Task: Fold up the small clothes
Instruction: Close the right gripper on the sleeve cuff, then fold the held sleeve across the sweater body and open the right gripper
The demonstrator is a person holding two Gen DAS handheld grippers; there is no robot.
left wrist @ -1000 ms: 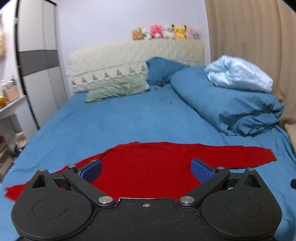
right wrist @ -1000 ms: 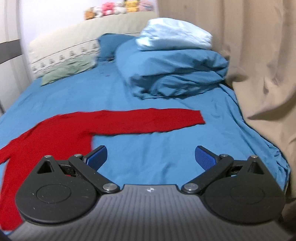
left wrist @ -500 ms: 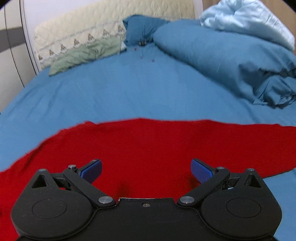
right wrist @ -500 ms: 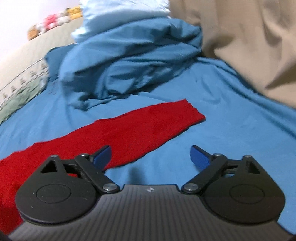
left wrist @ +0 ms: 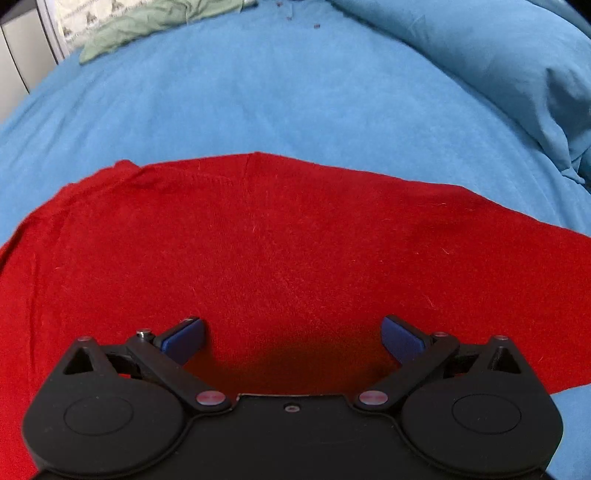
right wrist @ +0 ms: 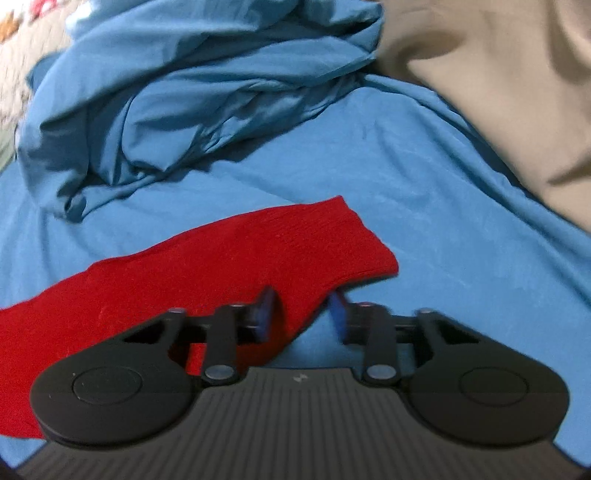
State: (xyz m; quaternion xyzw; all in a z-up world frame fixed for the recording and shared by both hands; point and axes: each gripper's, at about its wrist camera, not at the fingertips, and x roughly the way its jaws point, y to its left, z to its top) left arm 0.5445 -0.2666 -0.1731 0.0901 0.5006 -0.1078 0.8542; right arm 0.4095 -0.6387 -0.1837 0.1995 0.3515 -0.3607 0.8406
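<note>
A red long-sleeved knit top (left wrist: 295,251) lies flat on the blue bed sheet (left wrist: 258,92). My left gripper (left wrist: 291,338) is open and low over the body of the top, its blue pads wide apart. In the right wrist view the top's sleeve (right wrist: 258,251) stretches right and ends in a ribbed cuff. My right gripper (right wrist: 301,314) is partly closed around the sleeve's near edge beside the cuff, with a gap still between the pads; the frame is blurred.
A bunched blue duvet (right wrist: 184,85) lies beyond the sleeve and also shows at the right in the left wrist view (left wrist: 517,55). A beige curtain (right wrist: 498,74) hangs at the right. A green pillow (left wrist: 155,22) lies at the head of the bed.
Both grippers have dropped and moved in toward the red top. The right gripper's jaws have narrowed from wide open around the sleeve edge near the cuff. The left stays open.
</note>
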